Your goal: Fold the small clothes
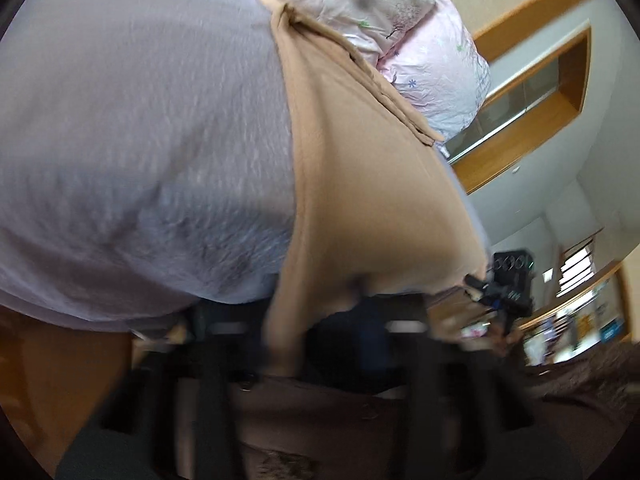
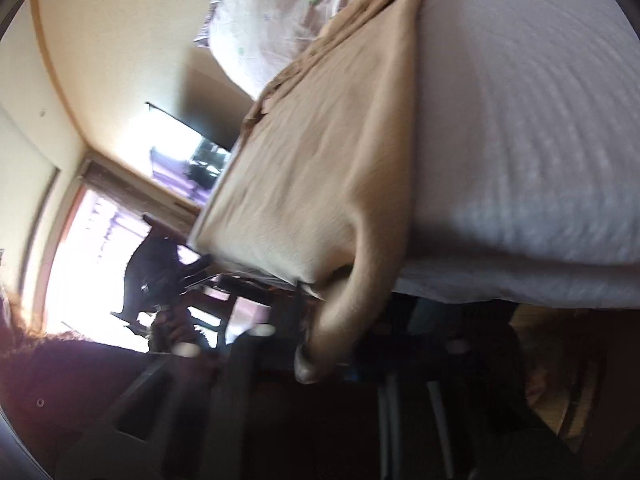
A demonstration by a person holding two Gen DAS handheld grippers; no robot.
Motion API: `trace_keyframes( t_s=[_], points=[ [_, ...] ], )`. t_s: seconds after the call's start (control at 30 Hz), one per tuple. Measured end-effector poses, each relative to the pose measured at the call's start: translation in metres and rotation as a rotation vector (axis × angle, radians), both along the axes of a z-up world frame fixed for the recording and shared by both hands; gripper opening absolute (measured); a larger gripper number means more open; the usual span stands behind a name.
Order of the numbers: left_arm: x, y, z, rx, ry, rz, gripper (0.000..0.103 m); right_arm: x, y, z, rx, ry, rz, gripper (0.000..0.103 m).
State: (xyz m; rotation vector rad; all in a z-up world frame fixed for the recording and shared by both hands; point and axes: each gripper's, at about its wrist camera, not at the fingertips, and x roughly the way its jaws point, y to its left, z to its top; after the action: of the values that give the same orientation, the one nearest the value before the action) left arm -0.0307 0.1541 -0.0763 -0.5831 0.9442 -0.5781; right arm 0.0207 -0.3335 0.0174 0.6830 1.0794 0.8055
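A tan garment is stretched from the bed toward me, with its far end bunched near the pillow. My left gripper is shut on one near corner of it. The other gripper shows at the right of the left wrist view. In the right wrist view the same tan garment hangs off the bed edge, and my right gripper is shut on its other near corner. The left gripper shows dark against the window. Both views are blurred.
The bed has a pale lilac cover, also in the right wrist view. A pink flowered pillow lies at the far end. A bright window and wood-trimmed walls surround it.
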Motion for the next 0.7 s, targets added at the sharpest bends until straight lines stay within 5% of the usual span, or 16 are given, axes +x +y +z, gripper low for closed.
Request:
trace_keyframes(
  t_s=[0.13, 0.3, 0.43, 0.57, 0.7],
  points=[
    [-0.007, 0.006, 0.013, -0.09, -0.006, -0.013, 0.004, 0.003, -0.002, 0.042, 0.026, -0.111, 0.001, 0.009],
    [-0.002, 0.005, 0.091, -0.07, -0.192, -0.015, 0.004, 0.038, 0.011, 0.129, -0.003, -0.355, 0.046, 0.009],
    [0.059, 0.005, 0.152, -0.038, -0.31, 0.055, 0.005, 0.104, 0.032, 0.17, -0.1, -0.489, 0.011, 0.009],
    [0.164, 0.003, 0.175, -0.01, -0.309, 0.18, 0.005, 0.194, 0.032, 0.169, -0.162, -0.462, -0.151, 0.009],
    [0.274, -0.01, 0.153, 0.055, -0.201, 0.249, 0.005, 0.29, 0.025, 0.108, -0.283, -0.289, -0.325, 0.009]
  ],
)
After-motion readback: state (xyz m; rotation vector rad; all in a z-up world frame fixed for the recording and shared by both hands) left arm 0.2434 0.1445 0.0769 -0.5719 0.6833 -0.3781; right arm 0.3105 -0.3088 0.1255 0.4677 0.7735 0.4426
